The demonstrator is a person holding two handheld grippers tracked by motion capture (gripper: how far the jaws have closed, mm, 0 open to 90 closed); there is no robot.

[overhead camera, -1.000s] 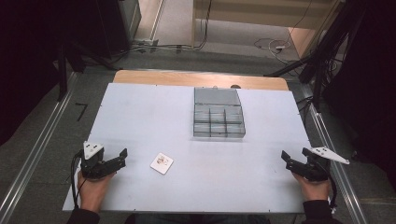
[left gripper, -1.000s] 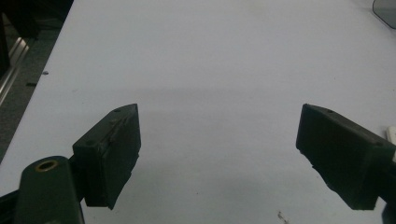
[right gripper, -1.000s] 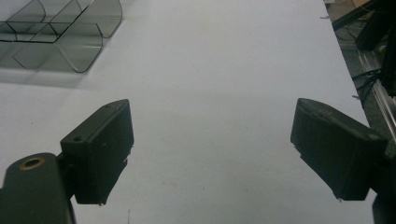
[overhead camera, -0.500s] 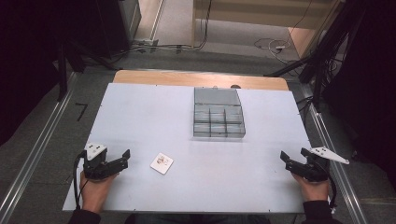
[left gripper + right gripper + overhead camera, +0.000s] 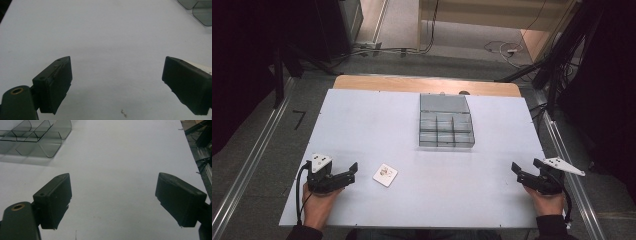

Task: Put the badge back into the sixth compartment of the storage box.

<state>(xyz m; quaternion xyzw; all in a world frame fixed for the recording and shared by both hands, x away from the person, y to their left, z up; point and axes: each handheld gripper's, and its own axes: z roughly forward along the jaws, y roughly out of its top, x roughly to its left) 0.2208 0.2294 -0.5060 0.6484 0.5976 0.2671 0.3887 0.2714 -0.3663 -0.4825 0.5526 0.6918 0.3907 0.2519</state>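
A: High view: white card (image 5: 385, 175) just right of the left tongs (image 5: 351, 170), well short of the clear tray (image 5: 446, 125). Right tongs (image 5: 515, 171) far right.

B: Gripper views: both gape, empty. Card looks thin and light; pinch an edge.

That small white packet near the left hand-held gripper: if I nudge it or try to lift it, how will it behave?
The small white packet lies flat and thin, so it probably slides on the smooth white table rather than tipping or rolling. It looks light for its size. Its low edges may be hard to catch; the open left hand-held gripper would likely need to come in low.
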